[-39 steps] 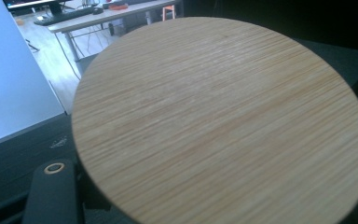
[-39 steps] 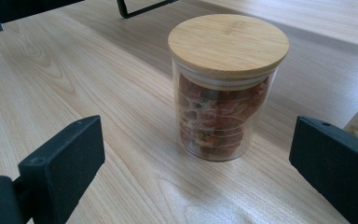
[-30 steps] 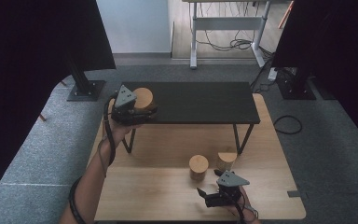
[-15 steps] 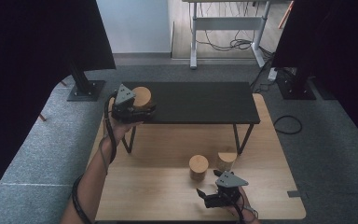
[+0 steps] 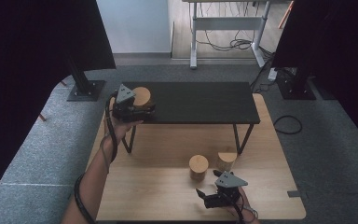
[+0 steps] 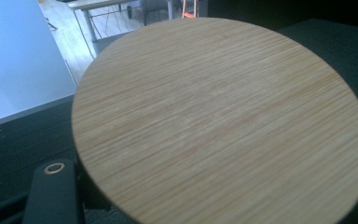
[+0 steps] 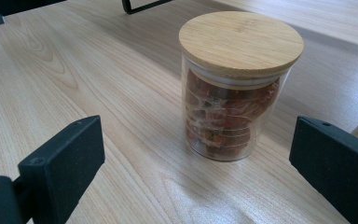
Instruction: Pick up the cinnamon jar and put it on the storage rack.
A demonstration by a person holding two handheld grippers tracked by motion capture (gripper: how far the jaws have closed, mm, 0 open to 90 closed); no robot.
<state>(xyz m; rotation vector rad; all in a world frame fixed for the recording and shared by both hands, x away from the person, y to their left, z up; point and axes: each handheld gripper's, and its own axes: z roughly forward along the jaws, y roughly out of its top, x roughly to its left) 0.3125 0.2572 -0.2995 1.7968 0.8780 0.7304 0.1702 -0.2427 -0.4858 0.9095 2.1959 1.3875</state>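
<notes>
A glass jar with a round wooden lid (image 5: 142,96) stands at the left end of a low black table (image 5: 200,101). My left gripper (image 5: 145,108) is shut on this jar below the lid. In the left gripper view the lid (image 6: 219,121) looms close, with one black finger (image 6: 51,191) under its lower left edge. A second lidded jar (image 5: 198,166) with reddish-brown contents (image 7: 235,86) stands on the wooden table (image 5: 144,186). My right gripper (image 5: 208,183) is open just short of it, its jaws wide apart and touching nothing (image 7: 196,186).
A third wooden-lidded jar (image 5: 225,161) stands to the right of the second, close to the black table's right leg (image 5: 238,138). Grey carpet surrounds the wooden table. Black stands (image 5: 85,88) and a desk frame with cables (image 5: 223,44) are at the back.
</notes>
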